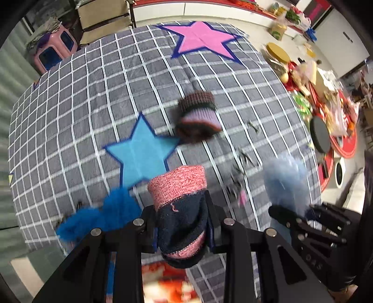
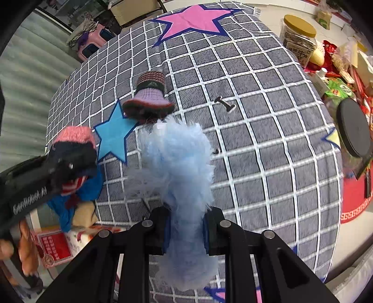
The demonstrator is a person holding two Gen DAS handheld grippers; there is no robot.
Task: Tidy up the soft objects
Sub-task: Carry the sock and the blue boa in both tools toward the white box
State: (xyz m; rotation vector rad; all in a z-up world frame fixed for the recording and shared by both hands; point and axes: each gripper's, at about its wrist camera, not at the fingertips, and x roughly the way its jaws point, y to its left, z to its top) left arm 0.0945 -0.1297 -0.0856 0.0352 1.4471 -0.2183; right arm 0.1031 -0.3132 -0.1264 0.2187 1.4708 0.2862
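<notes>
pink-and-navy sock (image 1: pixel 180 209): clamped in the left gripper (image 1: pixel 181 223), held above the grey checked blanket (image 1: pixel 93 93); pink cuff sticks out past the fingertips, navy part bunched between the pads.
sock axis: long axis runs along the fingers, cuff end pointing away from the camera, down toward the blanket near the blue star patch (image 1: pixel 139 151).
light-blue fuzzy sock (image 2: pixel 179 167): pinched by the right gripper (image 2: pixel 186 230), jaws closed tight on it; long axis also along the fingers, free end fanning out ahead, a tail hanging back behind the pads.
striped knit sock (image 2: pixel 149 98): loose on the blanket, just beside the blue star, cuff toward the pink star patch (image 2: pixel 193 18).
bright-blue fuzzy sock (image 1: pixel 102 214): at the blanket edge by the left gripper; probably half off the edge, view is blurred.
risk 1: grip on pink-and-navy sock is on a bunched fold; fold could slide out during a fast move.
risk 2: fuzzy pile compresses, so light-blue sock may creep out of the pinch.
risk 3: grippers are near each other; the dangling ends could snag.
</notes>
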